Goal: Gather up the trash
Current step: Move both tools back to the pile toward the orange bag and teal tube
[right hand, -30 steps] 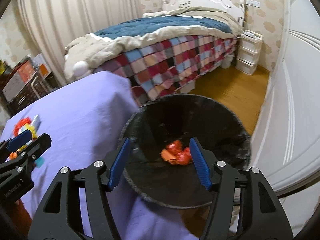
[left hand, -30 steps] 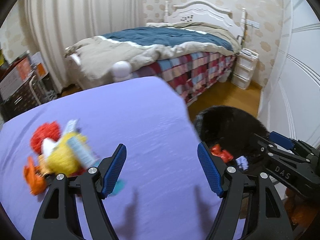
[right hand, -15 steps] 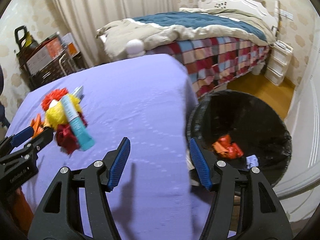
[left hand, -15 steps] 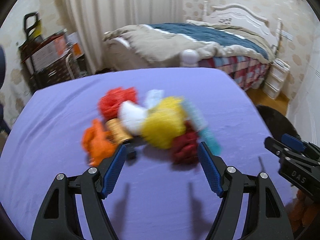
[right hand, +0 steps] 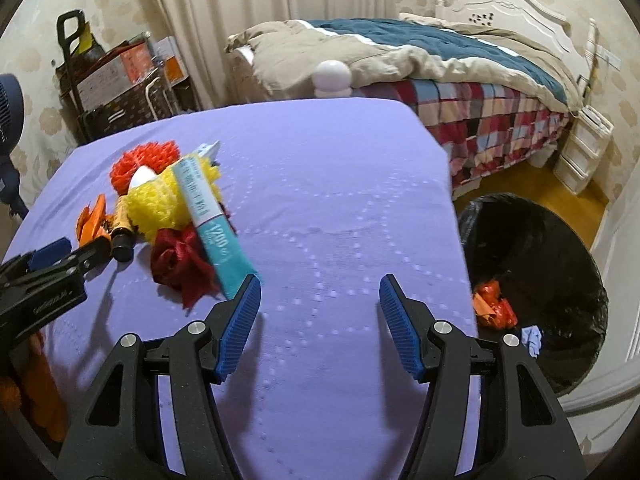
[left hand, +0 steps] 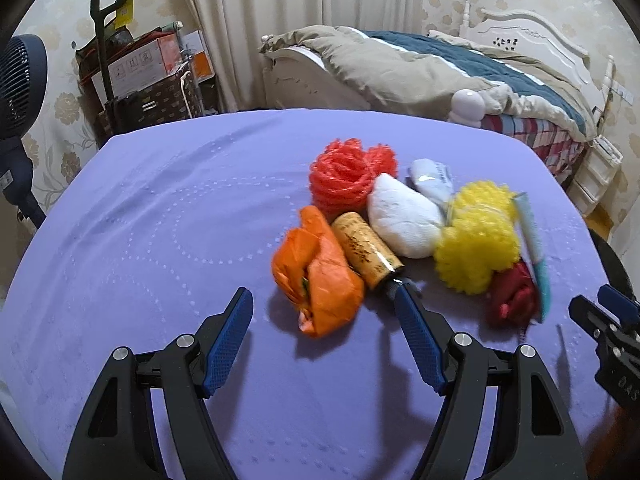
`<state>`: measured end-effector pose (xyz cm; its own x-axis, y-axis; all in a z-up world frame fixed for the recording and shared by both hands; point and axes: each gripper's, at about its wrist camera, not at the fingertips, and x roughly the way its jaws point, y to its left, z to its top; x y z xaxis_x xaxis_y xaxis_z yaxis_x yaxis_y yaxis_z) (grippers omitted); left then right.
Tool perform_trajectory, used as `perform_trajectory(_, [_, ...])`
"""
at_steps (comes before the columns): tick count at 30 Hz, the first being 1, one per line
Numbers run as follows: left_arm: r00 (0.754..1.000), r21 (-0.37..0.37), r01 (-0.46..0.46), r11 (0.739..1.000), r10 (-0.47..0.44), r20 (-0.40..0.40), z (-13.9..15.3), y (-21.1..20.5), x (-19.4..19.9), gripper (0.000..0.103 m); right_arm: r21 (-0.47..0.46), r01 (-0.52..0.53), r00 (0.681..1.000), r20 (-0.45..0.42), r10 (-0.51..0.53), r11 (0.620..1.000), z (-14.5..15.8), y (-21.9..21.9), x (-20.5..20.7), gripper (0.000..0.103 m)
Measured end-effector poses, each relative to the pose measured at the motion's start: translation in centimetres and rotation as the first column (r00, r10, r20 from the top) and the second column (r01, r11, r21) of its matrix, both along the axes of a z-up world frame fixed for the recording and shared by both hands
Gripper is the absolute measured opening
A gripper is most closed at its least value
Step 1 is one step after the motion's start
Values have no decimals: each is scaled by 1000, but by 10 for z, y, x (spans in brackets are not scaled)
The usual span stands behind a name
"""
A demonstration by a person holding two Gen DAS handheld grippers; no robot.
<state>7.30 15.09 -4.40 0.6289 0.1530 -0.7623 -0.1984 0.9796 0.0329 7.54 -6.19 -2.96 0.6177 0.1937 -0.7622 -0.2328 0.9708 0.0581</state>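
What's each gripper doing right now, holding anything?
Left gripper: open, empty, just short of the orange bag.
Right gripper: open, empty, over the purple cloth.

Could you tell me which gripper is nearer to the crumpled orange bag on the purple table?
Left. The left gripper hovers open right in front of the orange bag. The right gripper is off to its right, past the teal tube, open over bare cloth.
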Motion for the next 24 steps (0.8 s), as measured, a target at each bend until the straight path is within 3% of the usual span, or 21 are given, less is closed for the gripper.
perform_trajectory(3, [1000,-2,-1,1000,1,-14,-3,8,4,71,-8,-17,1000,-3,17,1000,-1,8,2,60])
perform_trajectory(11, [998,-59,55,997,-57,-34,-9,15,6,42,-21,-54,999,-8,54,998,-3,27,6,60])
perform_trajectory(24, [997,-79,74,994,-75,-10,-8,20,-7,39,-29,-77,997,1,77,997,-2,46,12,60])
